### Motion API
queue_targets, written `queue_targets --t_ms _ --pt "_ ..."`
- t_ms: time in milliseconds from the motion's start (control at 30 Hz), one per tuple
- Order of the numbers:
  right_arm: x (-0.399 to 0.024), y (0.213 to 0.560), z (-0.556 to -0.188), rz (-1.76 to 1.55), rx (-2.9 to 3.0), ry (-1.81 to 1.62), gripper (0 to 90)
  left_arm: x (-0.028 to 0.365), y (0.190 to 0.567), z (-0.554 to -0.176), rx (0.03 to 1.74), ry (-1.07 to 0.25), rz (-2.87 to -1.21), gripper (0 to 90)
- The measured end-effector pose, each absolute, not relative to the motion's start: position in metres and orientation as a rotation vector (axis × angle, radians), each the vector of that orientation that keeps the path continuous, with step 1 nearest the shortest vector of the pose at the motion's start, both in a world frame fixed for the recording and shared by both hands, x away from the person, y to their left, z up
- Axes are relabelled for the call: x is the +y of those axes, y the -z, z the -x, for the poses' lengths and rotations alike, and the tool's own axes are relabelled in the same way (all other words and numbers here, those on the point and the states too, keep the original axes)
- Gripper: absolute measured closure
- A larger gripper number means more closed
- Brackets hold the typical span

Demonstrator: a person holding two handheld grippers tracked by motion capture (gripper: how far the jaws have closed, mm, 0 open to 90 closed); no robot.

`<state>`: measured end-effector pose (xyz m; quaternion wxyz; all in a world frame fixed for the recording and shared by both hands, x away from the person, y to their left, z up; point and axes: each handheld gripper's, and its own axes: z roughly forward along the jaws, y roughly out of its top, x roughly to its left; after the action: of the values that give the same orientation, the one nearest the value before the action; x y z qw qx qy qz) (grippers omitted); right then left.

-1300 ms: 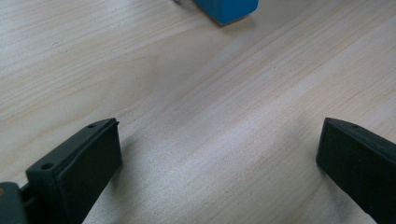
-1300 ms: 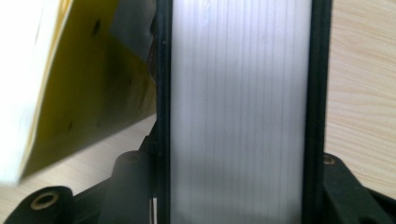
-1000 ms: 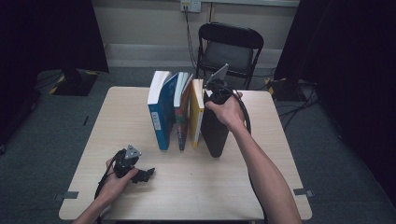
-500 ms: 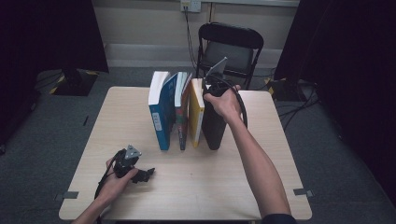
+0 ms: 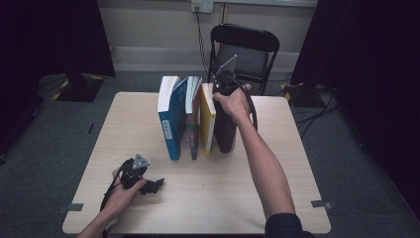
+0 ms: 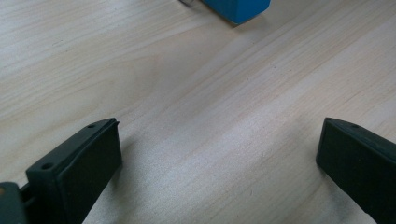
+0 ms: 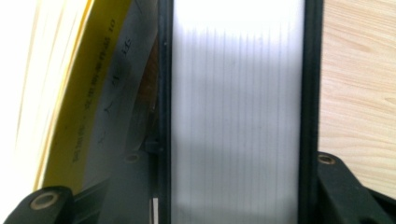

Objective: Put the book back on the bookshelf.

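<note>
The right gripper sits at the far, top end of a black book, its jaws pinching the book from either side. In the right gripper view the two black jaws flank the book's white page edges, one pressed against each black cover, so the book is clamped between them. The right hand wraps the gripper body, and its cable loops over the wrist.

The black book stands upright on the bench, at the right end of a row of standing books. Just to its left is a yellow book, touching or nearly touching it; in the right gripper view the yellow cover leans against the black book's side. Next in the row comes a thin book with a mixed cover, then a blue book at the left end, tilted slightly toward the others.

The left gripper rests low on the bench near the front left, well apart from the books, held in the left hand. Its jaws are spread wide with nothing between them; in the left gripper view bare wood lies between them, and a corner of the blue book shows at the top.

A black chair stands behind the bench.
</note>
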<state>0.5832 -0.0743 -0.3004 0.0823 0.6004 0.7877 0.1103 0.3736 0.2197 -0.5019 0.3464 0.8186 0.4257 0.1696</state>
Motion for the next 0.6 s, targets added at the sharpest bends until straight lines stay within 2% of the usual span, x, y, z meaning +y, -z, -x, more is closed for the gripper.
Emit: queue_targets --t_ms 600 --pt "-0.0679 0.3086 -0.5919 -1.782 2.338 -0.362 53.2 0.2198 0.5019 -0.3735 1.103 -0.44 -2.127 0.0"
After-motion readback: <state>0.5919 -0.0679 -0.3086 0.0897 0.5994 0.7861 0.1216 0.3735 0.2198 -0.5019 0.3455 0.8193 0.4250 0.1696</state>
